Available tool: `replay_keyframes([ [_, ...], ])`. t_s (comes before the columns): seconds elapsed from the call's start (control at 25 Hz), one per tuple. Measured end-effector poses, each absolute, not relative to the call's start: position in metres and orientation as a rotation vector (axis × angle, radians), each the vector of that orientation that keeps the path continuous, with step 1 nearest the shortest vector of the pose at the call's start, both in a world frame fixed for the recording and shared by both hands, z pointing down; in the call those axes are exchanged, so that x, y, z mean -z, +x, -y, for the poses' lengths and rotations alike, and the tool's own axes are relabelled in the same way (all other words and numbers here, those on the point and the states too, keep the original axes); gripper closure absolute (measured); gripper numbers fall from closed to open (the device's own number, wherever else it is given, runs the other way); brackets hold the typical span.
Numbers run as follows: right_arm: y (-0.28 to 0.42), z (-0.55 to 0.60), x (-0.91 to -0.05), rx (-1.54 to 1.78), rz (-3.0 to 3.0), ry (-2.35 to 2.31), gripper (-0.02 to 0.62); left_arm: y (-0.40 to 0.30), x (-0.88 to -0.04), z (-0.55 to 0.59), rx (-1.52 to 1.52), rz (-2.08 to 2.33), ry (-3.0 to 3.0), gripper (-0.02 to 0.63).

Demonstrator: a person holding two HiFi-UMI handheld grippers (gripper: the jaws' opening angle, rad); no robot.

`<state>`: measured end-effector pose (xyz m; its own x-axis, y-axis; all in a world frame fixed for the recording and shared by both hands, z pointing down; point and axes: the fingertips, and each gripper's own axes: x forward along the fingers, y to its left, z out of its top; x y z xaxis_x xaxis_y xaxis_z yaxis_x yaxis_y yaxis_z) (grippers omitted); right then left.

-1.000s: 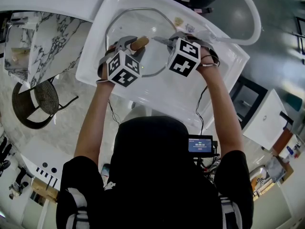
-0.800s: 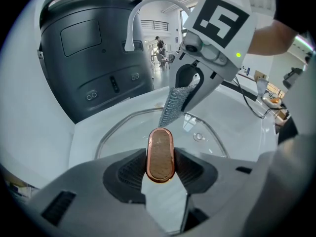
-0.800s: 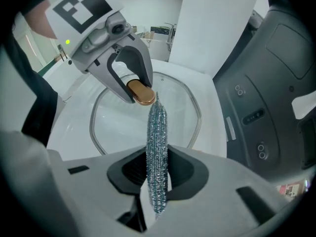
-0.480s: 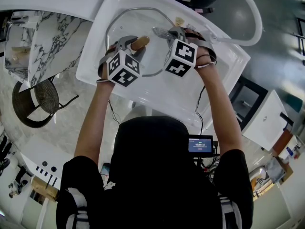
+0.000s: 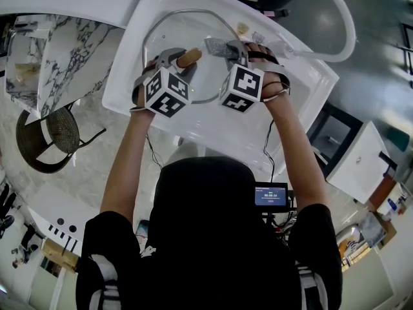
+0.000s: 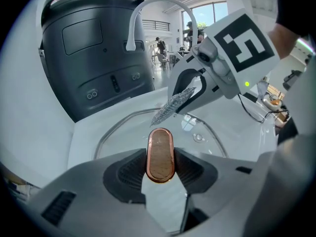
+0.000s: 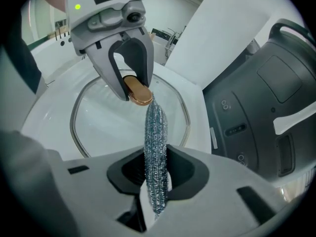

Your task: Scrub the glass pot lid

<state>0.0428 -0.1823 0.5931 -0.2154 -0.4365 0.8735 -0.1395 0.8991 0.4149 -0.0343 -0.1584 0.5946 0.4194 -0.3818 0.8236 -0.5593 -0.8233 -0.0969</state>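
A glass pot lid [image 5: 187, 31] with a metal rim lies in the white sink [image 5: 271, 102]. My left gripper [image 5: 175, 59] is shut on the lid's copper-brown handle [image 5: 190, 58]; in the left gripper view the handle [image 6: 160, 154] sits pinched between the pads. My right gripper [image 5: 224, 46] is shut on a silver steel-wool scrubber [image 5: 216, 45]. In the right gripper view, the scrubber [image 7: 156, 147] stands up from the jaws, its tip beside the handle [image 7: 137, 93] over the lid [image 7: 103, 122]. The left gripper view shows the scrubber [image 6: 173, 104] above the glass [image 6: 207, 137].
A white arched faucet [image 5: 345, 24] curves over the sink's far right. A black appliance [image 6: 94, 48] stands behind the sink. A small tan object [image 5: 242, 28] lies at the sink's far edge. A marble-patterned surface [image 5: 64, 50] and a chair [image 5: 45, 141] are at left.
My right gripper has turned and shifted slightly left, bringing the scrubber closer to the lid's handle. The left gripper and the lid have stayed put.
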Motion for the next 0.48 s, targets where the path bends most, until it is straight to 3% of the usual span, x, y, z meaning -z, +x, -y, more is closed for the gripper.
replay_keyframes([
  [0.48,0.045,0.162,-0.594,0.224,1.796,0.415,0.523,-0.034,-0.595,0.159,-1.355,0.834,2.475,0.437],
])
